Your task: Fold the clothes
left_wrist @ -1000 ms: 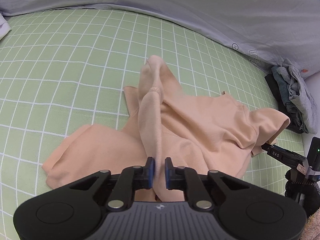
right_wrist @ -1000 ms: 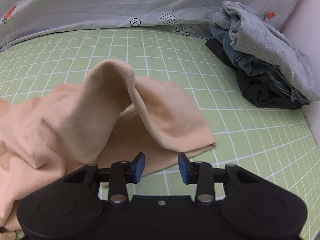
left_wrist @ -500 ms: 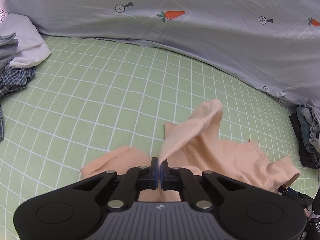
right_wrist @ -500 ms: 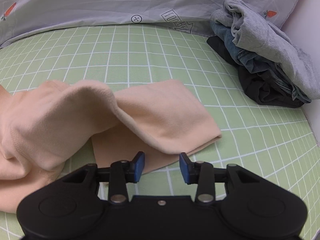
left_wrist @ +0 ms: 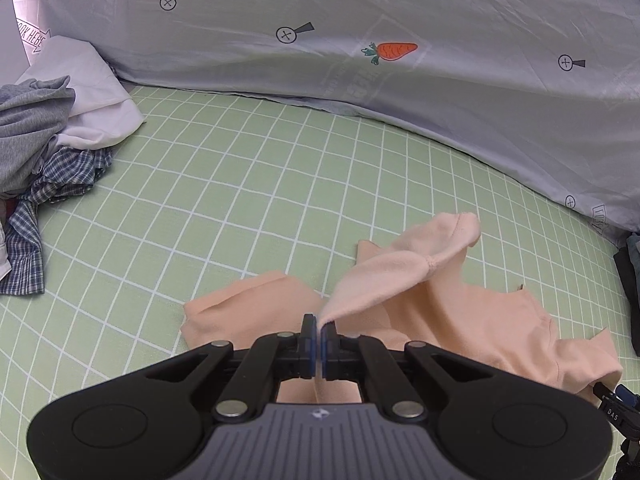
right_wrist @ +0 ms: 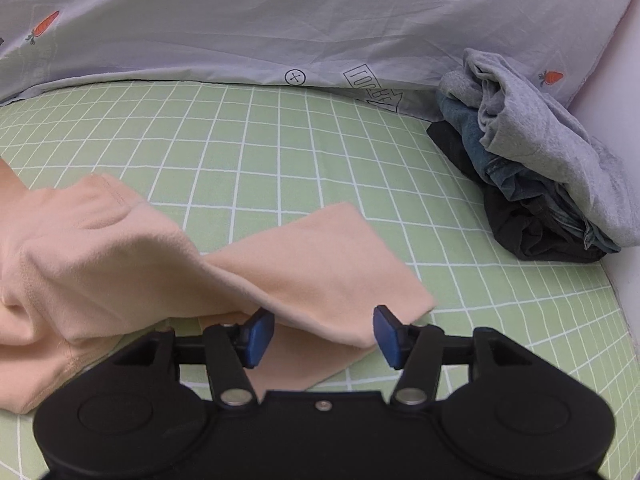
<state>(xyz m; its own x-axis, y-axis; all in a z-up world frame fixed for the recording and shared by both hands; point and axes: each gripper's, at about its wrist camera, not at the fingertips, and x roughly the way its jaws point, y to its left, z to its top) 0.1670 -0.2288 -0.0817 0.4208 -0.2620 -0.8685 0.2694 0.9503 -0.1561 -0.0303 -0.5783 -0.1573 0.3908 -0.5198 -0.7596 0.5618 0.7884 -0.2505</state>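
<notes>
Peach garment [left_wrist: 472,320] on the green checked sheet [left_wrist: 240,200] has been lifted by the left gripper [left_wrist: 319,334], clamped on its sleeve, while the right gripper [right_wrist: 323,332] is opening beside the fabric, gripping nothing, so folding has barely begun

— Inspector: What lettering did you record?

— Me: From my left wrist view, the pale grey printed bed cover [left_wrist: 400,92] carries "LOOK HERE" in an outlined arrow at its far left, partly cut off. Small white letters "DAS" stand on a black gripper part [left_wrist: 614,414] at the lower right.

— Inspector: And the right view?

— Me: An outlined arrow print on that cover [right_wrist: 280,20], upside down; I cannot read it.
</notes>
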